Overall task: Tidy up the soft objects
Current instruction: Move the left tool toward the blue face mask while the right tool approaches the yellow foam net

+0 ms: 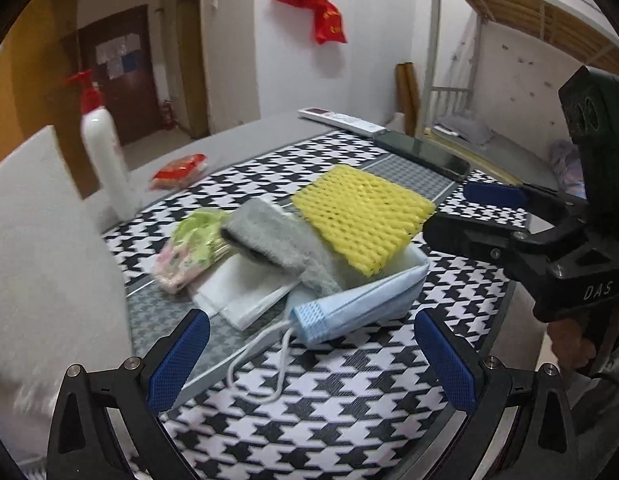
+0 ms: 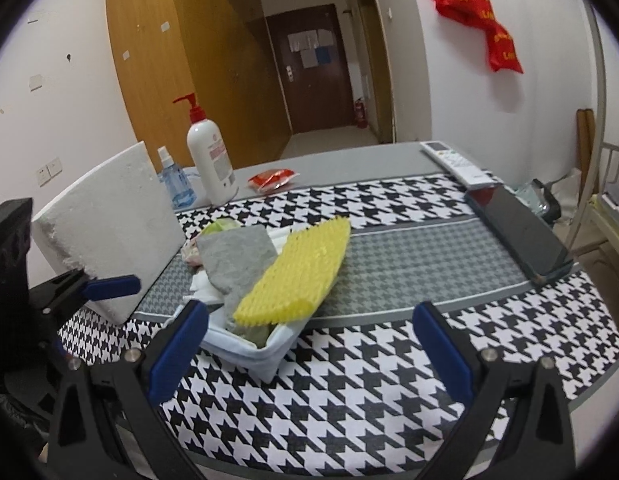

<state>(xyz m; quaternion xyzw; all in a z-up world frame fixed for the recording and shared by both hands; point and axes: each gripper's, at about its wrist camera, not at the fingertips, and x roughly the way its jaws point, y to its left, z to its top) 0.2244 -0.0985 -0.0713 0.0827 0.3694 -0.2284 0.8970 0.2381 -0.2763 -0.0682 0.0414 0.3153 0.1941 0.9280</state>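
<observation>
Houndstooth cloth point(image 2: 349, 392) lies under both gaping grippers, right gripper point(image 2: 309, 354) and left gripper point(image 1: 311, 356).

The grey table point(image 2: 349, 160) carries a houndstooth cloth point(image 2: 349, 380), a pump bottle point(image 2: 209, 160), a spray bottle point(image 2: 175, 184), a red packet point(image 2: 271, 179), a remote control point(image 2: 453, 162) and a foam slab point(image 2: 109, 224); a phone point(image 2: 517, 232) lies on the cloth.

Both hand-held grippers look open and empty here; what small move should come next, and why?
Probably ease the right hand-held gripper forward to the yellow foam net: it only half rests in the white box, overhanging the rim onto the gray cloth.
</observation>
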